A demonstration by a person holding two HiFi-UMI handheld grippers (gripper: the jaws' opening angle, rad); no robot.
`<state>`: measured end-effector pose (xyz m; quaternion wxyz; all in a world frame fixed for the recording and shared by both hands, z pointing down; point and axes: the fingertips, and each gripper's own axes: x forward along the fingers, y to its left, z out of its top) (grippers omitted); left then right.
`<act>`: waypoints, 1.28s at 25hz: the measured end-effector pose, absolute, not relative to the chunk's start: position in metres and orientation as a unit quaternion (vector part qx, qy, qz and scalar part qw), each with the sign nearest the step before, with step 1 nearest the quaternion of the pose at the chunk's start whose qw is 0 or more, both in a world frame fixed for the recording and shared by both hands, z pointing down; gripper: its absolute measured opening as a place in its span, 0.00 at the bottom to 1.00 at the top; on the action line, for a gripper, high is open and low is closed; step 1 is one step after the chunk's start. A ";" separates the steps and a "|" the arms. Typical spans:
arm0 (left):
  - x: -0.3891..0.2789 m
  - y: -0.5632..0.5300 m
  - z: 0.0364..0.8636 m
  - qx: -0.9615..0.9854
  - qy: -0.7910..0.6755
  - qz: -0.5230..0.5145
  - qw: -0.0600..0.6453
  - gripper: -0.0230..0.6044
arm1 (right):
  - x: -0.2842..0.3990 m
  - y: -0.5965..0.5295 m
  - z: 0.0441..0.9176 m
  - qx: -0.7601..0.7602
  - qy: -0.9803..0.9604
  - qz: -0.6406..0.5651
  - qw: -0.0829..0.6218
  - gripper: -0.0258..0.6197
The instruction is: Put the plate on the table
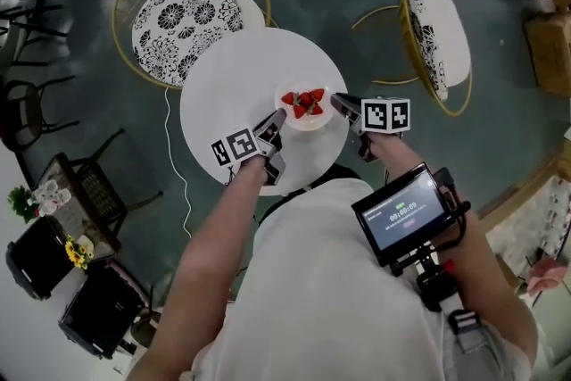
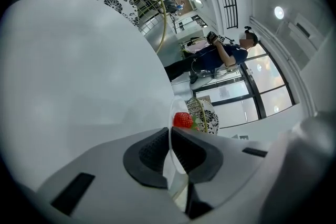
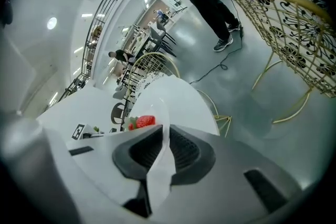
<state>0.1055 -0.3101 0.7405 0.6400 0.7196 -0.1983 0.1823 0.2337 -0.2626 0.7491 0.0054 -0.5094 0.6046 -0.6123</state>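
A small white plate [image 1: 316,122] with several strawberries [image 1: 303,102] sits over the near right part of the round white table [image 1: 234,76]. My left gripper [image 1: 278,115] is shut on the plate's left rim, my right gripper [image 1: 336,99] shut on its right rim. The left gripper view has the rim [image 2: 171,124] edge-on between the dark pads, a strawberry [image 2: 182,120] beyond. The right gripper view has the rim [image 3: 160,168] pinched the same way, with a strawberry [image 3: 144,121] past it. Whether the plate rests on the tabletop I cannot tell.
Two gold wire chairs with black-and-white floral cushions stand by the table, one at the far left [image 1: 183,13], one at the right [image 1: 434,36]. A white cable [image 1: 174,165] runs along the floor at the left. Dark chairs [image 1: 94,303] stand at lower left.
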 end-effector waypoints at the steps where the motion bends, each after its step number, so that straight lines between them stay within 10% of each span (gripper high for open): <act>1: 0.102 -0.313 0.743 0.718 -0.203 0.180 0.642 0.07 | 0.231 -0.267 0.751 -0.507 0.607 -0.613 0.001 0.11; 32: -0.027 -0.323 0.774 0.673 -0.326 0.188 0.637 0.07 | 0.109 -0.314 0.776 -0.415 0.686 -0.586 -0.117 0.11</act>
